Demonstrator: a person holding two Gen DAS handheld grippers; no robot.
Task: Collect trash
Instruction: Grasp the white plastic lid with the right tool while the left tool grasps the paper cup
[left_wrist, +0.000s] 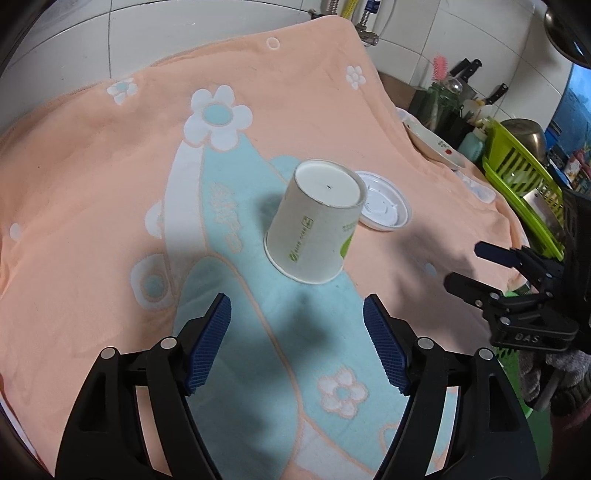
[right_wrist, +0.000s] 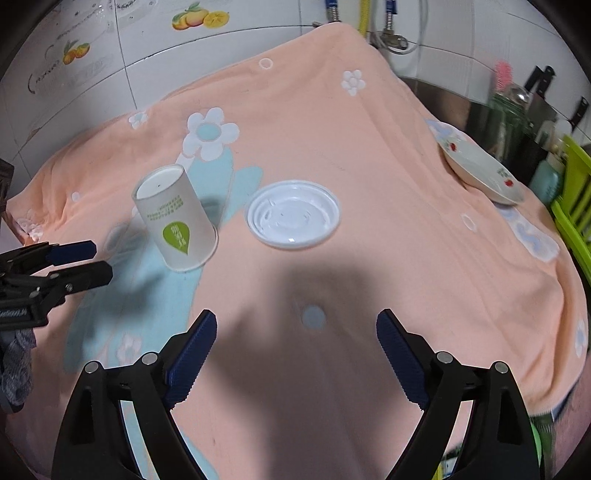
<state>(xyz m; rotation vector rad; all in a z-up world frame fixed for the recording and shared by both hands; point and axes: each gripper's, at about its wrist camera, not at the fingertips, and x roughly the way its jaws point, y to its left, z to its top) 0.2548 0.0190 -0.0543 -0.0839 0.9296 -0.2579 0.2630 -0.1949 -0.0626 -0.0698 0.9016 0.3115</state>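
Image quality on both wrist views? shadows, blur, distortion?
Left wrist: strong fisheye bend, dark corners; paper cup sharp, gripper shadow falls on the towel below it. Right wrist: same bend; broad soft shadow darkens the towel short of the plastic lid; edges blurred.

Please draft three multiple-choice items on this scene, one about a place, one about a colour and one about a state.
1. Where does the white plastic lid lie?
A. On the orange towel, beside the paper cup
B. Inside the cup
C. On the flowered dish

2. What colour is the leaf mark on the cup?
A. Red
B. Green
C. Blue

3. How does the cup stand?
A. Upright, mouth up
B. Flat on its side
C. Upside down, mouth on the towel

Answers:
1. A, the right wrist view shows clear towel between lid and cup.
2. B, the leaf is green on the pale wall.
3. C, the closed base faces up and the wide rim rests on the towel.
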